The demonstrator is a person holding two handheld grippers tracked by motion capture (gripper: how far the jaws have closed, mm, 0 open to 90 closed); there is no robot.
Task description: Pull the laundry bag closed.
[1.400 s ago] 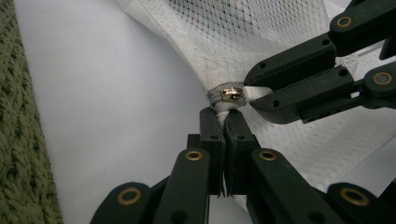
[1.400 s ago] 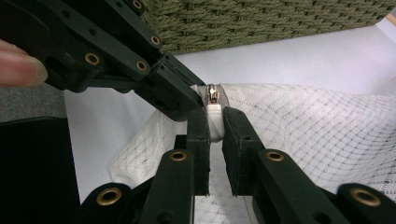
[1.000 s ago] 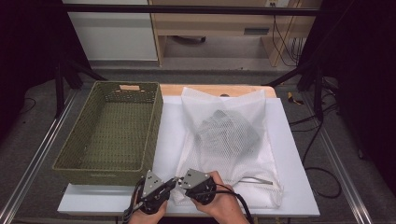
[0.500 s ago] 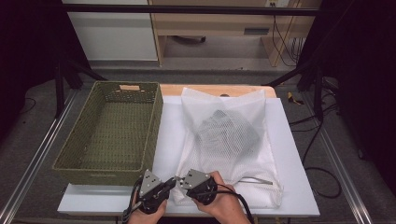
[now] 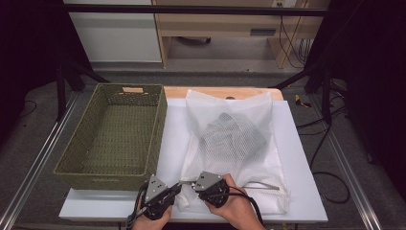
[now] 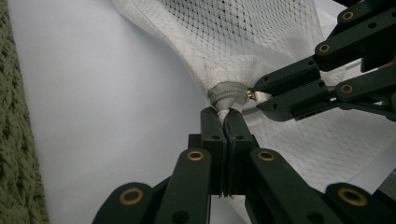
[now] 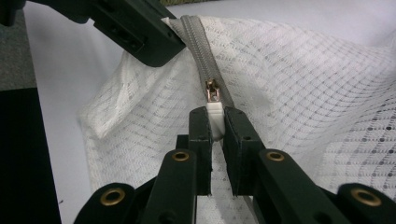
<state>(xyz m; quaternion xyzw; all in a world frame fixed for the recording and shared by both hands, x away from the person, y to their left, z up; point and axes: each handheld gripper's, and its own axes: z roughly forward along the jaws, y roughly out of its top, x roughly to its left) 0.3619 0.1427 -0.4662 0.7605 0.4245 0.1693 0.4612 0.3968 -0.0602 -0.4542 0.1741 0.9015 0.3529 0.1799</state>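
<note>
A white mesh bag (image 5: 239,158) with a grey garment (image 5: 233,130) inside lies on the white table top. Its grey zipper (image 7: 198,44) runs along the near edge. My left gripper (image 6: 225,115) is shut on the bag's fabric just below the bunched zipper end (image 6: 227,93), at the bag's near left corner. My right gripper (image 7: 215,116) is shut on the white pull tab (image 7: 214,122) below the metal slider (image 7: 212,89). In the high view the left gripper (image 5: 178,187) and right gripper (image 5: 187,182) meet tip to tip at that corner.
A green woven basket (image 5: 103,171) stands left of the bag, with nothing in it. The white table top (image 5: 172,129) ends just behind the person's hands. Metal rails run along both sides, and cables lie on the floor at the right.
</note>
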